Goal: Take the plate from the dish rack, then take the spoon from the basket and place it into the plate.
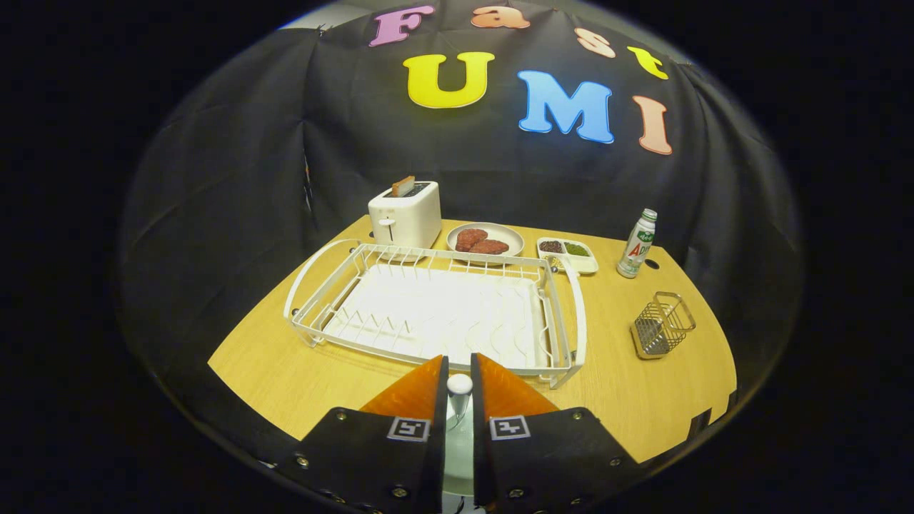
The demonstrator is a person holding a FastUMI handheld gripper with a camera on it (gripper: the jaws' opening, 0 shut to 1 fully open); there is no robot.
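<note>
The gripper (458,389) has its two orange fingers (418,392) drawn close together, with a narrow gap between them. In this gap stands a slim thing with a rounded white end, which is most likely the spoon (459,385), held upright by its handle. Both fingers seem to press on it. Below it, between the finger bases, a pale smooth surface shows; it may be the plate (458,446), but it is too hidden to be sure.

The dish rack (435,307) lies just beyond the fingers and holds no plate, and the wire basket (662,325) to the right looks empty. So the task appears far along: the plate is out of the rack, the spoon is out of the basket, and what remains is to lower the spoon and release it.

Further back on the wooden table (643,400) stand a toaster (405,214), a dish with two dark patties (485,240), a small divided tray (568,251) and a bottle (638,244). All of these are well apart from the fingers and nothing stands in the way.
</note>
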